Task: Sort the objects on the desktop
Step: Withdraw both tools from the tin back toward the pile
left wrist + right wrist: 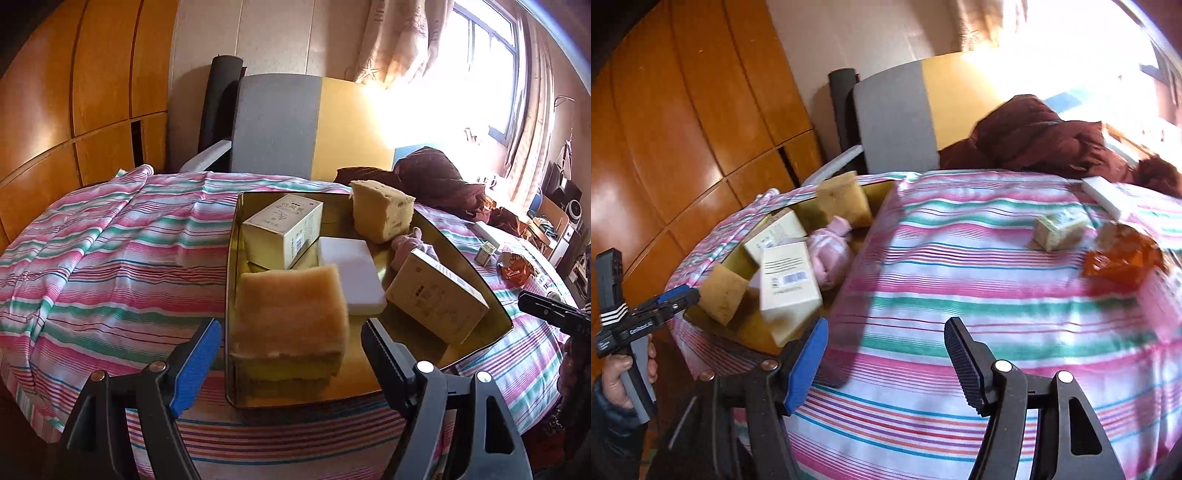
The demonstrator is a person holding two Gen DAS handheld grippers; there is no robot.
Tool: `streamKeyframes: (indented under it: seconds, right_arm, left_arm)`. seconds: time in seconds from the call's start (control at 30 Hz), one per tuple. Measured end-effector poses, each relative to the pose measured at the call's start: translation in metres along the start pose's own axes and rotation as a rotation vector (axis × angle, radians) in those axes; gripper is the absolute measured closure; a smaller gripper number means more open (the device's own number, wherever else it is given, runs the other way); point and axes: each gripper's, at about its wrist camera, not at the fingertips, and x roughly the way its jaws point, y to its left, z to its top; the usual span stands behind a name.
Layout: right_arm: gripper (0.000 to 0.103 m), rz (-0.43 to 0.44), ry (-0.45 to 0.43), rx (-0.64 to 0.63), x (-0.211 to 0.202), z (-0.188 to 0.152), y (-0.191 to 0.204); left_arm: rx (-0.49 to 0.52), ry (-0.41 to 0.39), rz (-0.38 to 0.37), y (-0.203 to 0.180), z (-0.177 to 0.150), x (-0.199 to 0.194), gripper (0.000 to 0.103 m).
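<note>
Left claw: the left gripper hovers with its jaws spread wide and nothing between them, just above the near end of the tray; a hand grips its handle.
Right claw: the right gripper is also agape and empty, over bare striped cloth, well apart from the loose items.
Tray: a gold metal tray sits on the cloth-covered table.
Inside the tray: a yellow sponge nearest the left claw, a white block just behind it, a cream box at the far left, a second cream box tilted against the right wall, another sponge chunk at the far end, and a pink cloth bundle between them.
Still outside: a small greenish box, an orange wrapper and a white box lie on the cloth, near one another toward the far right.
Behind: a grey-backed chair and a dark red quilt.
</note>
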Motion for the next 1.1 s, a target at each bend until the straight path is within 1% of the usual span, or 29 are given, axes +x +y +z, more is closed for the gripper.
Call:
streamKeyframes:
  seconds: [0.07, 0.17, 0.23, 0.4, 0.5, 0.63, 0.67, 0.83, 0.97, 1.1]
  right_arm:
    - [0.036, -0.058, -0.015, 0.062, -0.011, -0.006, -0.026]
    - [0.036, -0.137, -0.051, 0.155, -0.030, -0.014, -0.063]
    - [0.036, -0.182, -0.080, 0.202, -0.042, -0.019, -0.083]
    - [0.036, -0.275, -0.146, 0.283, -0.066, -0.029, -0.121]
    - [0.035, -0.315, -0.168, 0.313, -0.072, -0.036, -0.137]
    - [0.035, -0.336, -0.182, 0.334, -0.073, -0.043, -0.152]
    - [0.034, -0.340, -0.185, 0.339, -0.073, -0.044, -0.155]
    - [0.032, -0.335, -0.200, 0.353, -0.067, -0.047, -0.167]
    - [0.032, -0.307, -0.210, 0.369, -0.063, -0.052, -0.173]
    - [0.031, -0.268, -0.225, 0.382, -0.060, -0.056, -0.178]
  left_arm:
    - [0.007, -0.003, -0.027, -0.010, 0.002, 0.000, 0.023]
    - [0.034, 0.001, -0.091, -0.033, 0.007, 0.002, 0.023]
    - [0.060, 0.008, -0.148, -0.055, 0.013, 0.005, 0.023]
    - [0.133, 0.038, -0.322, -0.126, 0.028, 0.016, 0.023]
    - [0.206, 0.072, -0.396, -0.175, 0.034, 0.028, 0.023]
    - [0.307, 0.110, -0.451, -0.235, 0.038, 0.042, 0.022]
    - [0.326, 0.119, -0.455, -0.248, 0.039, 0.046, 0.022]
    - [0.392, 0.158, -0.491, -0.305, 0.051, 0.067, 0.022]
    - [0.485, 0.165, -0.489, -0.347, 0.060, 0.086, 0.021]
    - [0.607, 0.167, -0.467, -0.386, 0.066, 0.108, 0.020]
